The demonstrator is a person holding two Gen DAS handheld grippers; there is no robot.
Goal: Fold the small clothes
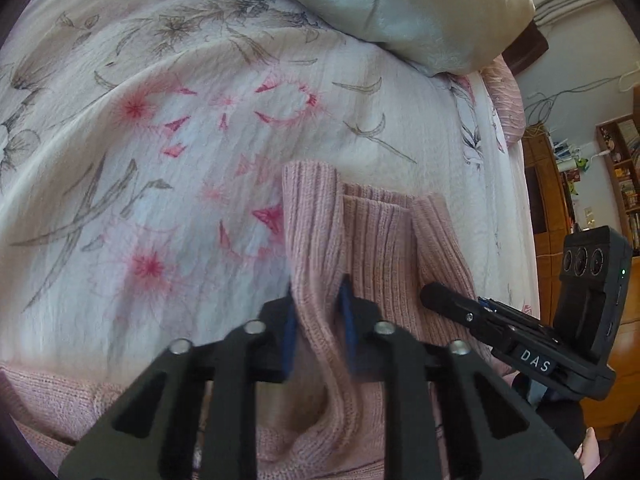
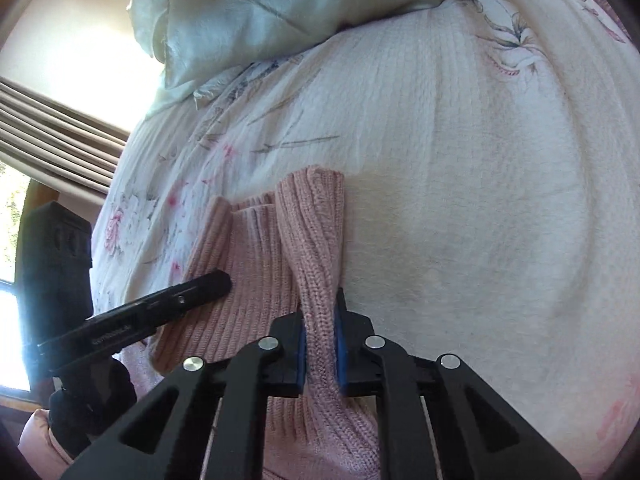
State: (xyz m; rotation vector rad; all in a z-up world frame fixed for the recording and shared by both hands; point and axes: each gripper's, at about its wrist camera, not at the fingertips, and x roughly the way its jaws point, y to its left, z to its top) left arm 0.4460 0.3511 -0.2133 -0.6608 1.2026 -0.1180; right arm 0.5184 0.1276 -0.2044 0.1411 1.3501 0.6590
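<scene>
You hold a pink ribbed knit garment (image 1: 372,240) over a bed (image 1: 180,128) covered in a pale floral quilt. The garment sits low in both views, from centre down to 6 o'clock, with its loose ends reaching up toward the middle. A pale satin pillow (image 1: 400,4) lies at 12 o'clock.

Your left gripper (image 1: 318,320) has its blue-padded fingers (image 1: 290,328) pinching a raised fold of the knit. Your right gripper (image 2: 322,336) likewise has its fingers (image 2: 341,340) pressed onto a twisted, rope-like strip of the same garment. Each gripper shows in the other's view: the right at 4 o'clock, the left at 8 o'clock.

The knit looks soft, light and stretchy, and it sags and bunches wherever it is unsupported. It will likely grip well against the pads, not slip. Taking hold at the edges or corners should keep the layers flat; the twisted strip may need straightening first.

A white label on the right gripper reads "DAS". Fainter lettering on the left gripper is unreadable.
</scene>
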